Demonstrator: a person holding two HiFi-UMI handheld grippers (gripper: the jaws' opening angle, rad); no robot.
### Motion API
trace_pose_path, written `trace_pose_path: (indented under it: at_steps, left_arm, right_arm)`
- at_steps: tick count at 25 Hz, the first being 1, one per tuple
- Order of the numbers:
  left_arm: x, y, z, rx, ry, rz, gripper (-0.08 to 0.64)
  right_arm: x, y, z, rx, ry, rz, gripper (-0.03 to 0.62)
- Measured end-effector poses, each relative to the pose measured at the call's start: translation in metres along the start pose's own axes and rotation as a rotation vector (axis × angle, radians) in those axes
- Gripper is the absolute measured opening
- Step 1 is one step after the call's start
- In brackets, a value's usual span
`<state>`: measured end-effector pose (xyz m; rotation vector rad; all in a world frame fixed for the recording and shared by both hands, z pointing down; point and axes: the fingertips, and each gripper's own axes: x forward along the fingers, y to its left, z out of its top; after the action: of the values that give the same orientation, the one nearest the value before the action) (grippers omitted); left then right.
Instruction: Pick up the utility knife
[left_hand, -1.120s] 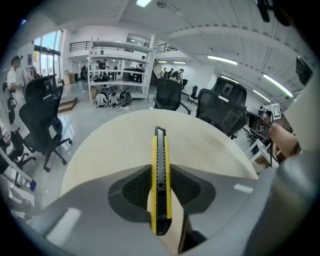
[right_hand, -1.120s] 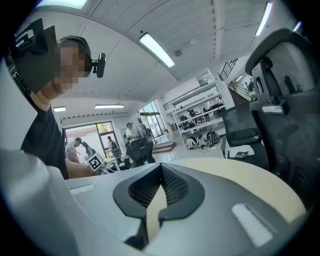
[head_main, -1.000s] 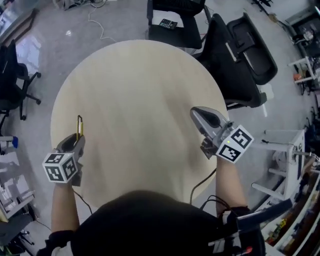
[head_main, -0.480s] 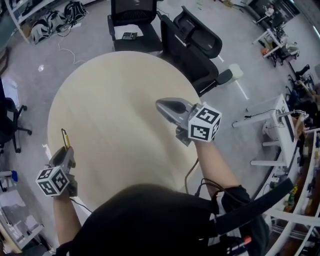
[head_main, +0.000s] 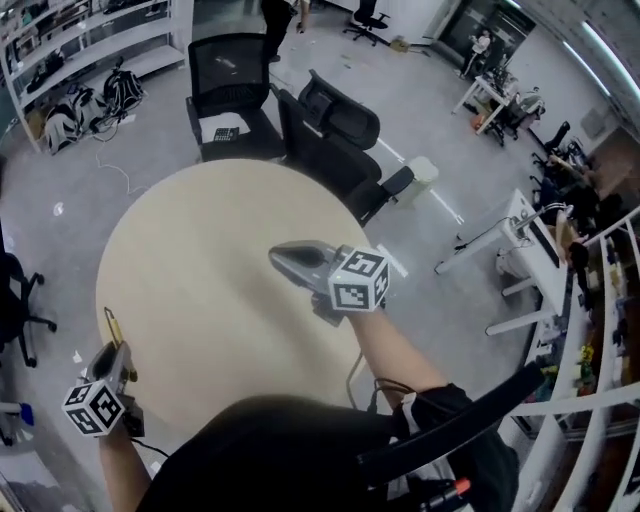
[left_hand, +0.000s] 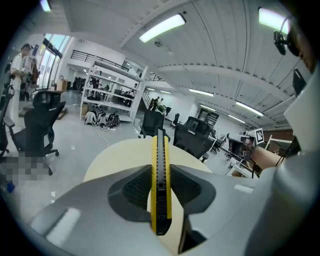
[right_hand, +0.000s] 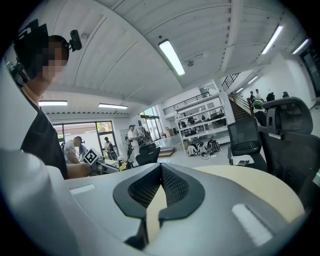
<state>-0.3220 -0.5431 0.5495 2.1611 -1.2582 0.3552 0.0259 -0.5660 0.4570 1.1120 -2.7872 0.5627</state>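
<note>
– Since you're stood closer, where's the utility knife (head_main: 110, 326) rn?

– Lower left of the head view, in the left gripper (head_main: 113, 352). Yellow body, black strip down the middle, nose sticking out past the jaws toward the top of the frame.

– Actually gripped, or just sitting betw. them?

– Gripped. In the left gripper view both dark ribbed pads (left_hand: 134, 187) press on its flat sides, one each side. Left gripper (left_hand: 161, 176) is pinching the utility knife (left_hand: 160, 150) edge-up, approx. centre frame, butt end hanging just below the pads.

– On the table?

– No, looks clear of it. The round pale wood table (left_hand: 125, 152) shows beyond and under the knife. From the head view it's over the table's (head_main: 200, 260) lower-left rim.

– Right one?

– Right gripper (head_main: 283, 259) sits mid-frame in the head view, over the table's right part, well apart from the left, marker cube (head_main: 357, 281) behind it. In its own view the right gripper's (right_hand: 161, 169) jaws are pressed together at the tips, nothing betw. them, only a sliver of table (right_hand: 250, 180) showing lower down.

– Anything else nearby?

– Two black office chairs (head_main: 228, 80) at the table's far side, upper middle of the head view. One has a calculator (head_main: 226, 133) on the seat. Shelving (head_main: 90, 30) upper left.
</note>
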Motion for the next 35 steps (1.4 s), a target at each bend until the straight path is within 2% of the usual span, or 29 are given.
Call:
trace_pose_path:
  at_steps: [6,11,19,28,31,35]
  left_arm:
    - [-0.043,-0.005,0.006,0.000,-0.036,-0.070,0.114]
    - [-0.058,-0.028,0.012,0.026,-0.056,-0.123,0.114]
    - [-0.056,-0.105,0.009,0.021,-0.121,-0.121,0.114]
    - [-0.047,-0.206,-0.025,-0.028,-0.160,-0.038,0.114]
    - [-0.050,-0.223,-0.029,-0.021,-0.167,-0.035,0.114]
    - [-0.065,-0.224,-0.012,0.008,-0.196,-0.031,0.114]
  right_arm:
    - [-0.012,0.055,0.004,-0.029,-0.006,-0.016,0.014]
    - [-0.045,0.075,0.011,-0.046,-0.031,-0.049,0.014]
    - [-0.115,0.052,0.020,-0.075,-0.057,-0.008,0.014]
    - [-0.183,0.019,0.015,-0.105,-0.036,0.139,0.014]
    - [-0.191,0.013,0.013,-0.096,-0.048,0.166,0.014]
    - [-0.193,0.022,0.019,-0.112,-0.073,0.169,0.014]
